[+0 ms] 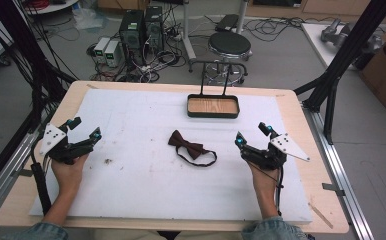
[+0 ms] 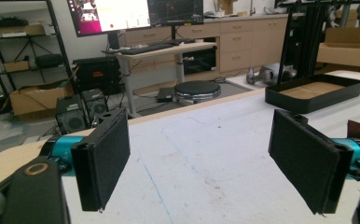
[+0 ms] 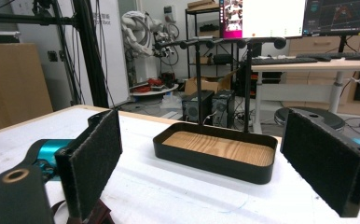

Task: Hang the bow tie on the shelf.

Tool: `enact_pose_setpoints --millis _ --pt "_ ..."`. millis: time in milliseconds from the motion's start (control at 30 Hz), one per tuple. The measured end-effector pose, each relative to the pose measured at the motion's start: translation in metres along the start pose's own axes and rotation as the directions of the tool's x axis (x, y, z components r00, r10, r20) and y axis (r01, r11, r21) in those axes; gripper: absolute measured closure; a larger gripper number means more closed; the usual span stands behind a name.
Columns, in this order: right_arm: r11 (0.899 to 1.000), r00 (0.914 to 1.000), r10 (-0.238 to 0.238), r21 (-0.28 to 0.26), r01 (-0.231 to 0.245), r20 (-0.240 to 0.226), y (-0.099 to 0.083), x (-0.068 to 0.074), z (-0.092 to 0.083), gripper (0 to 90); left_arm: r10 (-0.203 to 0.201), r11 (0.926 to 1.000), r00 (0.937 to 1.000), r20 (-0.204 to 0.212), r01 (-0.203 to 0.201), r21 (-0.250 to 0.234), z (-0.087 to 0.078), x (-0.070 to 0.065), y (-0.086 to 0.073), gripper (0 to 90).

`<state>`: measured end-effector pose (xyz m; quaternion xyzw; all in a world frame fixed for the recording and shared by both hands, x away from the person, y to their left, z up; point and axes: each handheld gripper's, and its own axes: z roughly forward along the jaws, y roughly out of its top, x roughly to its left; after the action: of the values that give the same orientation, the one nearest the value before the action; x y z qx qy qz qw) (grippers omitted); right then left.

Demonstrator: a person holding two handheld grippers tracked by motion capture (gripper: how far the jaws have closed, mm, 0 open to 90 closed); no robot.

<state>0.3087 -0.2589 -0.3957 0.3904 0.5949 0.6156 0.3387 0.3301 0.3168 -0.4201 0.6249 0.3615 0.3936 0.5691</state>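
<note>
Bow tie (image 1: 191, 148) on the surface (image 1: 141, 175); we hold left gripper (image 1: 84, 128) and right gripper (image 1: 252, 134) open, empty, either side.

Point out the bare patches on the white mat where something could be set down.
Bare mat lies between the left tool and the bow tie, left of the tray at the far edge, and along the near edge between both hands. The middle is taken: bow tie, with the right tool close by.
</note>
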Motion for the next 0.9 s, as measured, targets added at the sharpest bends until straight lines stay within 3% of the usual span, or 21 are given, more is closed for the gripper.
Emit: enact_pose_setpoints --millis 567,900 --pt "1.0 0.9999 -0.003 0.021 0.003 -0.011 -0.001 0.003 0.002 12.1 -0.017 0.9998 0.9998 0.001 0.017 0.01 0.002 0.0 -0.001 20.9" --pt "0.999 0.9985 -0.014 0.047 0.017 -0.052 0.003 0.006 0.01 14.4 -0.02 0.9997 0.9998 0.006 0.02 0.012 0.005 -0.002 -0.002 22.1"
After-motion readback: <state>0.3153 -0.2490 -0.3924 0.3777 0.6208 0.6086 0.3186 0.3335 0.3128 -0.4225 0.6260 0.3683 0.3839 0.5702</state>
